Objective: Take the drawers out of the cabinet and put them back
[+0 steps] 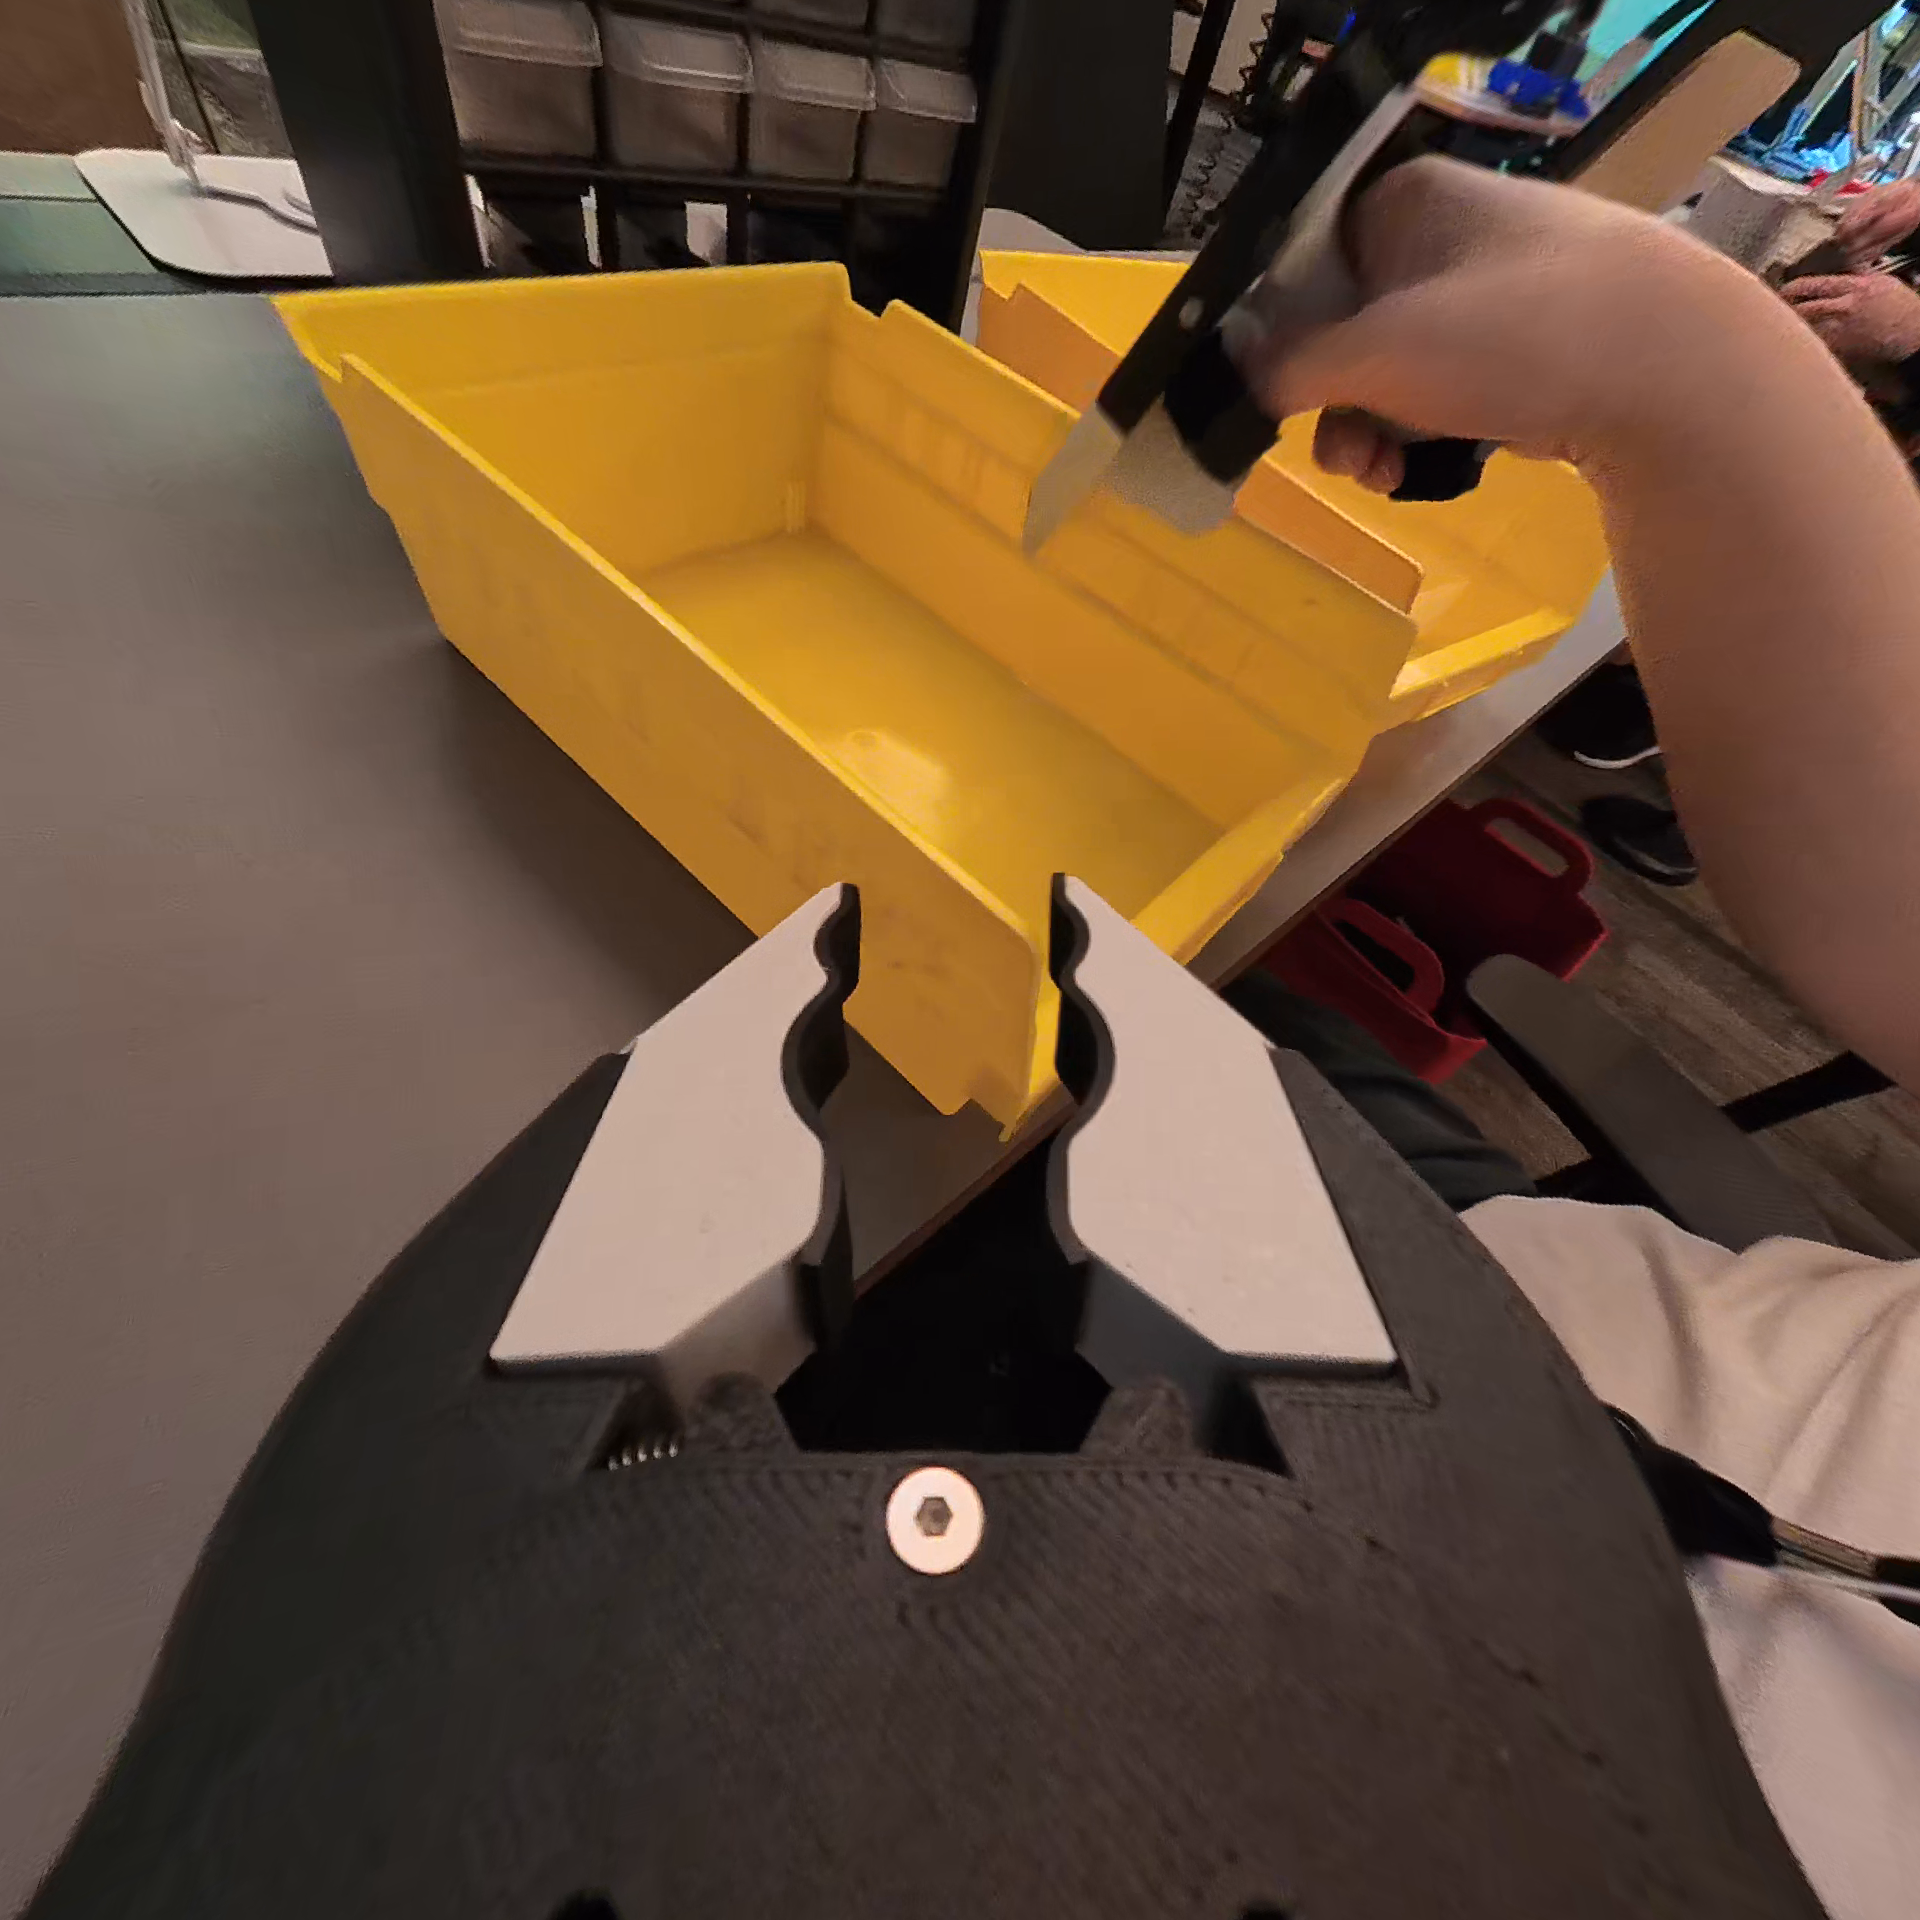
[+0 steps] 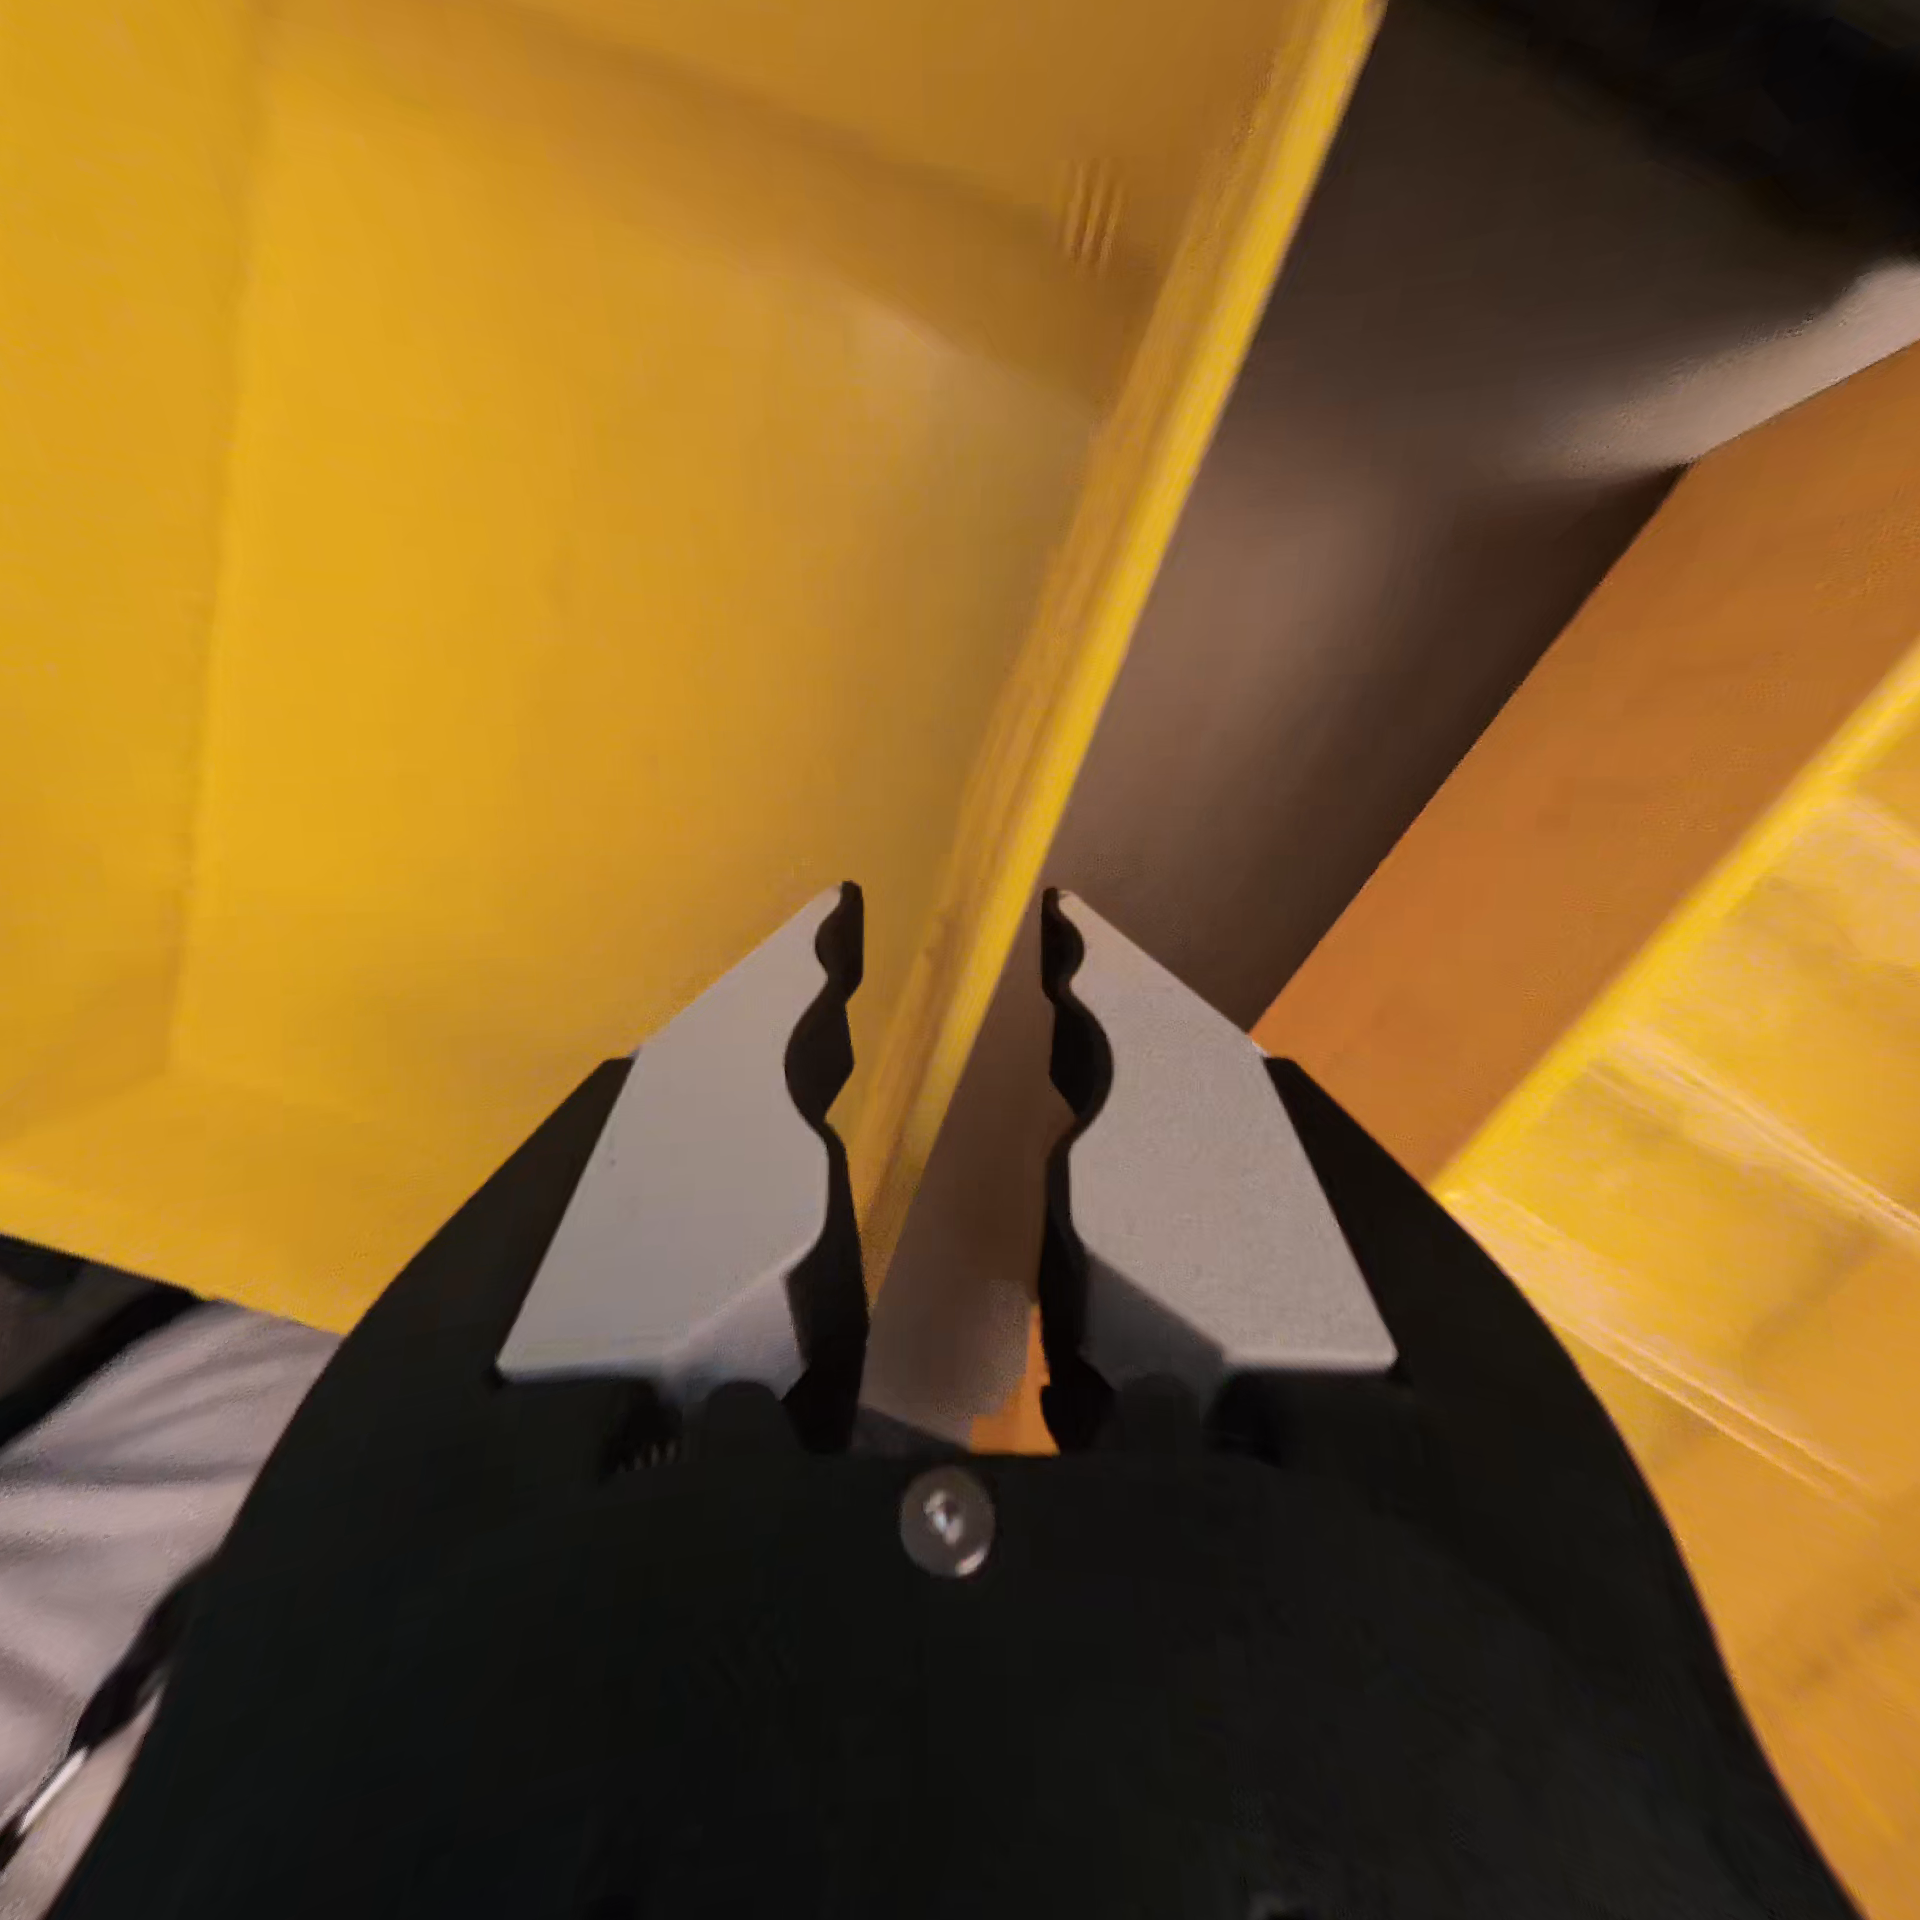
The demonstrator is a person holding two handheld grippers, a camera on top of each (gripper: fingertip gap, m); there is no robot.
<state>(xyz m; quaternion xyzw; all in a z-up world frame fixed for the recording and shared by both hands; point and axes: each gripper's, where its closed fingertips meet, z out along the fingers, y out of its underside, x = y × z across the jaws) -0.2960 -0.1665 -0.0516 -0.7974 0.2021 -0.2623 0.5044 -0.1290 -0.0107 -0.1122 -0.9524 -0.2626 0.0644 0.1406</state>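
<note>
A yellow drawer (image 1: 883,707) lies empty on the grey table (image 1: 208,727), with its near corner at the table's edge. My left gripper (image 1: 951,904) is open, and the drawer's near left wall shows between its fingertips. A second yellow drawer (image 1: 1496,582) lies just to its right. A hand holds my right gripper (image 1: 1117,514) over the first drawer's right wall. In the right wrist view my right gripper (image 2: 951,899) is open astride that wall (image 2: 1143,520). The first drawer's inside (image 2: 520,520) is on its left and the second drawer (image 2: 1714,1039) on its right.
A black rack with grey bins (image 1: 707,104) stands behind the drawers at the back of the table. A white mat (image 1: 208,208) lies at the back left. The table's edge (image 1: 1403,790) runs along the right, with red bins (image 1: 1455,935) on the floor below. Across from one pair of fingers to the other is roughly 25 cm.
</note>
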